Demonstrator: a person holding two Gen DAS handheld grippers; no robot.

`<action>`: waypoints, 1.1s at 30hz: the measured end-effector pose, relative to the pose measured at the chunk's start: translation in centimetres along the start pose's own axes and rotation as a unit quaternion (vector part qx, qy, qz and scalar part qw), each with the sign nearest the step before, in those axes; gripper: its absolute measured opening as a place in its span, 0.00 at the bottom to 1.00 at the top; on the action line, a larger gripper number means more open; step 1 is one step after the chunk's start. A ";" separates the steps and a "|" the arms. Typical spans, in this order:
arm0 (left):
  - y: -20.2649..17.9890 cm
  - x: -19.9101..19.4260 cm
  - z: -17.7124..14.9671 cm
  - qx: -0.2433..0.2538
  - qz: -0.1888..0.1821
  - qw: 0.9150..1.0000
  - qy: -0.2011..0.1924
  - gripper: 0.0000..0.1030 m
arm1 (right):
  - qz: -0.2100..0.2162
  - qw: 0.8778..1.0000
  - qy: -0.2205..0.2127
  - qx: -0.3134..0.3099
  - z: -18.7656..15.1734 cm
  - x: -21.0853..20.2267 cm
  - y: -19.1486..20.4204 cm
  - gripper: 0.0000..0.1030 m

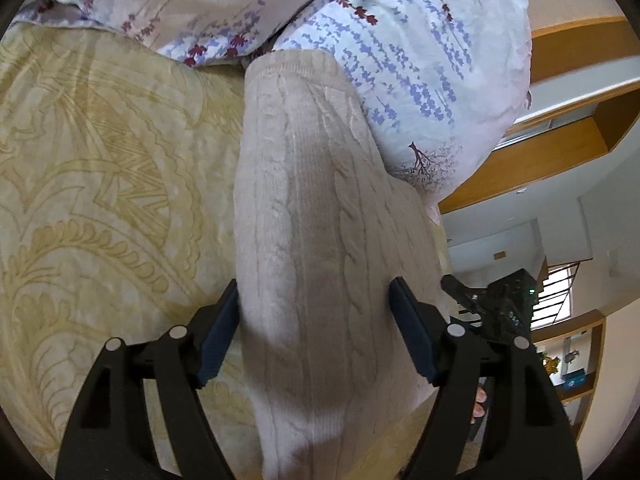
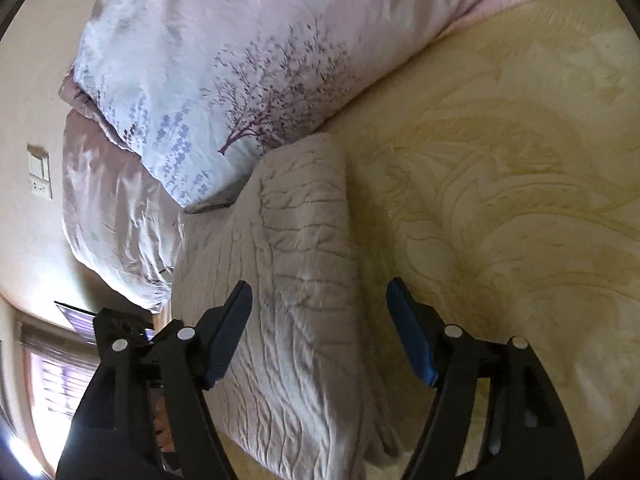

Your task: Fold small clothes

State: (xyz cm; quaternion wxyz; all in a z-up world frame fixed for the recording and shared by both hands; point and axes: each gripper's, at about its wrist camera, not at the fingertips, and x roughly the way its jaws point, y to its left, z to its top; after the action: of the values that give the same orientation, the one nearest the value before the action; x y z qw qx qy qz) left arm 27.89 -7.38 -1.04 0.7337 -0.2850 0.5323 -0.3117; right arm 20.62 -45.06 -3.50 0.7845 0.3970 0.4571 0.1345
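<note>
i've got the cable-knit garment (image 1: 316,240) lying folded on the cream patterned bedspread (image 1: 100,168), its far end touching the floral pillow (image 1: 420,60). my left gripper (image 1: 314,312) is spread, the knit between its pads but not pinched; my right gripper (image 2: 320,320) is spread too, over the fold's edge (image 2: 312,240). my worry: closing now could catch one layer only, or the bedspread, and drag the fold askew. no brand, label or readable writing anywhere.
</note>
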 end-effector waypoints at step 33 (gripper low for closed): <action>6.7 -15.1 -0.9 0.027 0.022 0.997 -0.076 0.40 | 0.058 0.974 0.003 -0.217 -8.0 6.6 14.7 0.29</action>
State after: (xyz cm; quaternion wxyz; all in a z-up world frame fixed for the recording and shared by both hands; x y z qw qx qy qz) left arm 24.44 8.32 2.75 0.7861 -0.2760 0.4728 -0.2869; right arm 19.91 -27.73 1.26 0.8417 0.2423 0.3951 0.2769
